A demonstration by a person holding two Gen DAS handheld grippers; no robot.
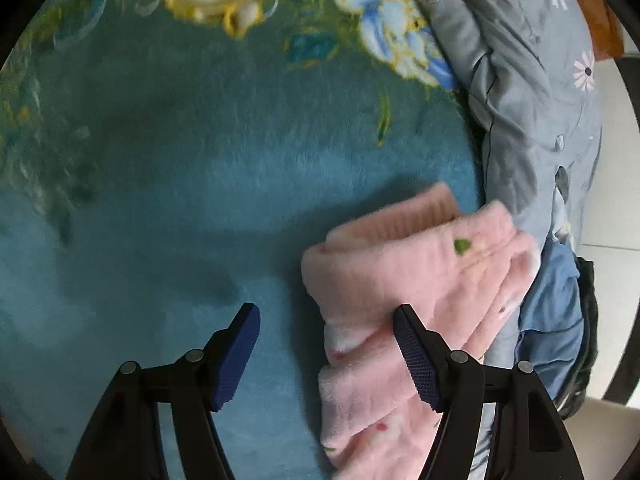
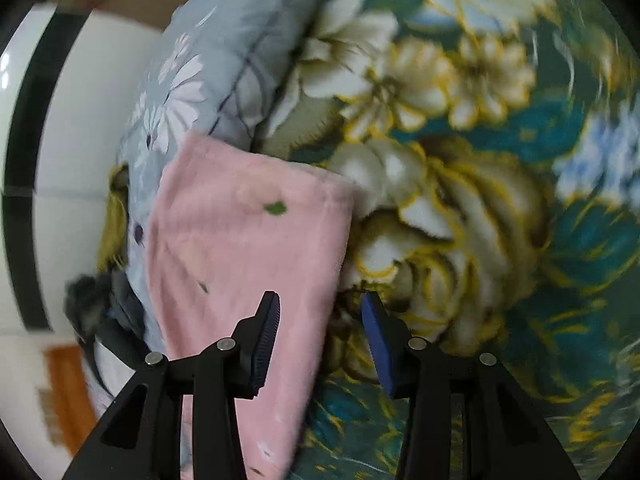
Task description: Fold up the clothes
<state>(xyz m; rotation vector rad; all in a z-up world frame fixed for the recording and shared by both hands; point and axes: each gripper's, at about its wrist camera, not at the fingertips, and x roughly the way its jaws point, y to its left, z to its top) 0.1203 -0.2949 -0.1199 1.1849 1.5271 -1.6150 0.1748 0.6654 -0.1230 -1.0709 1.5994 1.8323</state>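
The pink fleece garment (image 1: pixel 404 280) is lying folded into a thick bundle on the teal flowered blanket (image 1: pixel 180 168), right next to the grey-blue flowered duvet (image 1: pixel 532 92) that is piled along the edge, w/ some darker blue cloth (image 1: pixel 552 320) just beyond it. In the right wrist view the garment is showing as a flat, fairly neat rectangle w/ straight sides, so I am judging that the folding of this piece is mostly done, maybe completely. The left gripper (image 1: pixel 326 354) is hanging over the blanket w/ its fingers spread wide; nothing is between them, only the right-hand finger is overlapping the bundle's edge in the picture, and I cannot tell if it is touching. The right gripper (image 2: pixel 320 340) is standing w/ fingers partly spread over the garment's right edge, pads not pressing on the cloth as far as I am seeing. So both are holding nothing. What is remaining, probably: tidying the bundle or moving it aside, then other clothes, if the dark cloth near the duvet is belonging to the job
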